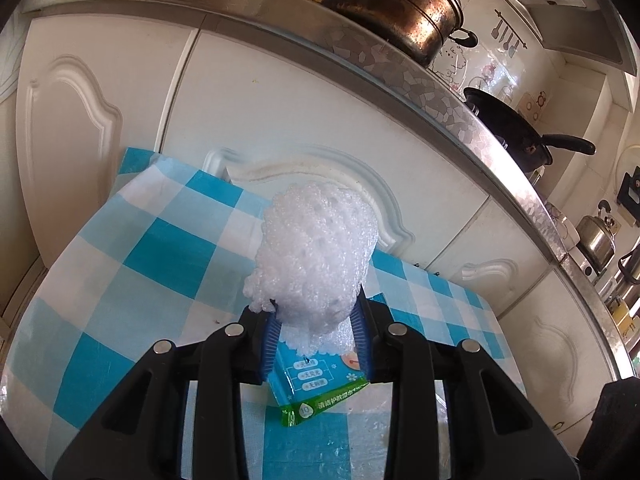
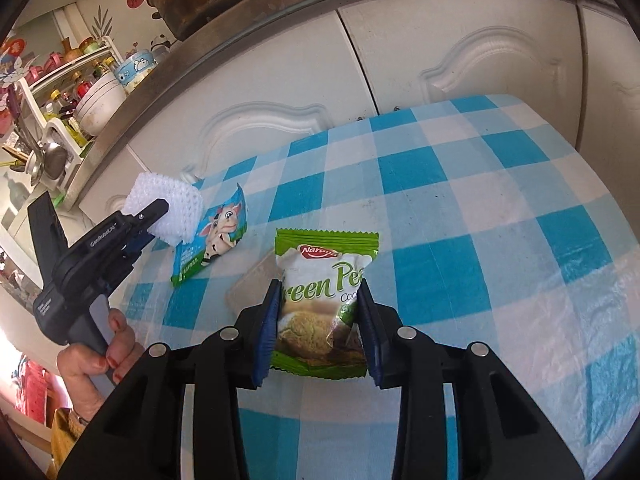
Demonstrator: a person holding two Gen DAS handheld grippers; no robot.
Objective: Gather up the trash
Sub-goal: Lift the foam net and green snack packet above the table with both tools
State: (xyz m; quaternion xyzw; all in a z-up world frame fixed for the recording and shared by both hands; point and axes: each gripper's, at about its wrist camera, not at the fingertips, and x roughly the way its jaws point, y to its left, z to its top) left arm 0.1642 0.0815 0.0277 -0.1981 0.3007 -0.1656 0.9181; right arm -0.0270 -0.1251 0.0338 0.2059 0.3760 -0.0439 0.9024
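left gripper (image 1: 316,320): jaws clamped on foam wad (image 1: 316,256) | right gripper (image 2: 318,316): jaws clamped on cookie packet (image 2: 324,300), mid-bench (image 2: 480,208) | wipes packet (image 2: 212,236) near left edge

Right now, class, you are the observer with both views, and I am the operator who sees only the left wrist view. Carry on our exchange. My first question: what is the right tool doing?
Observer: The right tool grips a green cookie packet by its sides.
Operator: Is any other trash near it?
Observer: A clear wrapper lies on the table by that packet's left edge.
Operator: What holds my left tool?
Observer: A hand wraps around its handle.
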